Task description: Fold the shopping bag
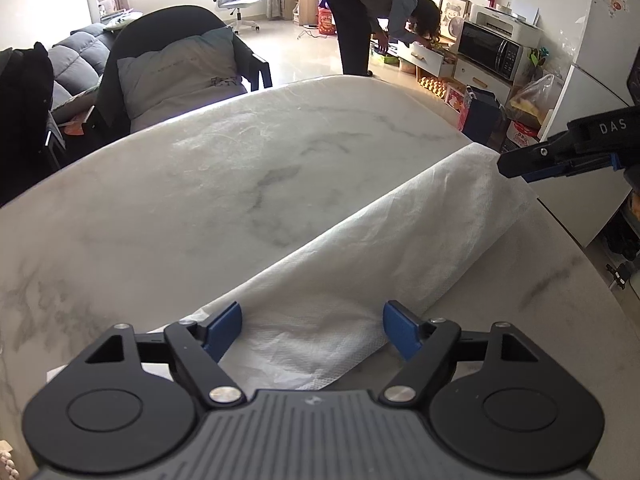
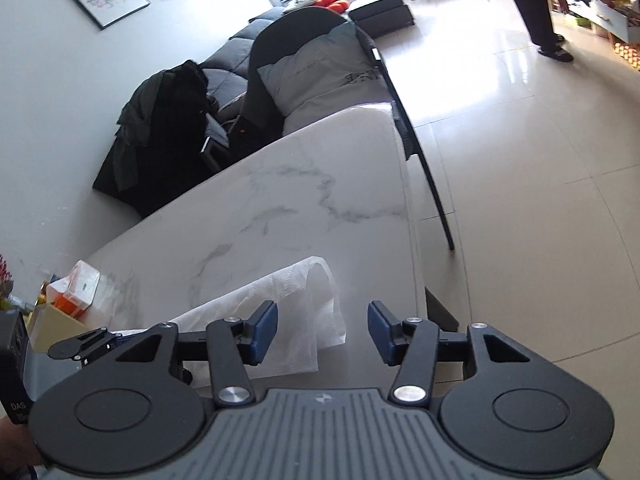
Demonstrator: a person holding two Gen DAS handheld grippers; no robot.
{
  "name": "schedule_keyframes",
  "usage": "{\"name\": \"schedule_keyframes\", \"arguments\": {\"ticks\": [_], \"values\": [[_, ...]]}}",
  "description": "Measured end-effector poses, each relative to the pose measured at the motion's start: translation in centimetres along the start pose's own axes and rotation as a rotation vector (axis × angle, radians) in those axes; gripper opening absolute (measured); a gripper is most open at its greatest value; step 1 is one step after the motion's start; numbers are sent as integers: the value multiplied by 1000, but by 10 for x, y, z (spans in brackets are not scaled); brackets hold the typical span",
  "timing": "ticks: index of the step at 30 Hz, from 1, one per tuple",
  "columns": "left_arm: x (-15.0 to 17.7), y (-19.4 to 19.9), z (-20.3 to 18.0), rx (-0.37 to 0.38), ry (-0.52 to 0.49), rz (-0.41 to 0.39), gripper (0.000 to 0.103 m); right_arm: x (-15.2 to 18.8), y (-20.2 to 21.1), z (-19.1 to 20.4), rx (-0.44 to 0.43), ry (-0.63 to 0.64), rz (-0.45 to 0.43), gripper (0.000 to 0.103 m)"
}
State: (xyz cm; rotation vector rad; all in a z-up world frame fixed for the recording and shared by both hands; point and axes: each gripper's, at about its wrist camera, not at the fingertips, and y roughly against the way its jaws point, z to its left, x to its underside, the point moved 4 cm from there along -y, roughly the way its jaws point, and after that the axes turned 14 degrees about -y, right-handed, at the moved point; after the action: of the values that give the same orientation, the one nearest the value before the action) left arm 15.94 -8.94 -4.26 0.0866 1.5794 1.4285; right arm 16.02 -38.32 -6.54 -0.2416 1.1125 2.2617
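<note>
The white crinkled fabric shopping bag (image 1: 360, 240) lies folded on the white marble surface (image 1: 200, 200), running toward two o'clock between the wide left claw (image 1: 312, 330), while the right claw (image 2: 322, 332) gapes empty at its far end.

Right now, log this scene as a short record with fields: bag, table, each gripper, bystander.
bag: white shopping bag, folded over lengthwise into a long strip, lying flat
table: white marble-look table, bag near its right edge
left gripper: open, fingers straddle the bag's near end, not pressing it
right gripper: open, beside the bag's far end; nothing between the fingers
bystander: person bent over an open drawer, away from the table
</note>
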Motion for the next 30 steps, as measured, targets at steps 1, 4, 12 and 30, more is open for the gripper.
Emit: {"name": "schedule_keyframes", "arguments": {"ticks": [1,4,12,30], "values": [[0,0,0,1,-2,0,78,-4,-2,0,-14,24,12,53],[0,-1,0,2,-5,-1,79,-18,-14,3,-97,101,85,53],[0,-3,2,4,-14,-3,81,-44,-40,4,-201,187,257,44],[-8,-2,-2,-15,-18,61,82,-33,-46,25,-6,351,276,2]]}}
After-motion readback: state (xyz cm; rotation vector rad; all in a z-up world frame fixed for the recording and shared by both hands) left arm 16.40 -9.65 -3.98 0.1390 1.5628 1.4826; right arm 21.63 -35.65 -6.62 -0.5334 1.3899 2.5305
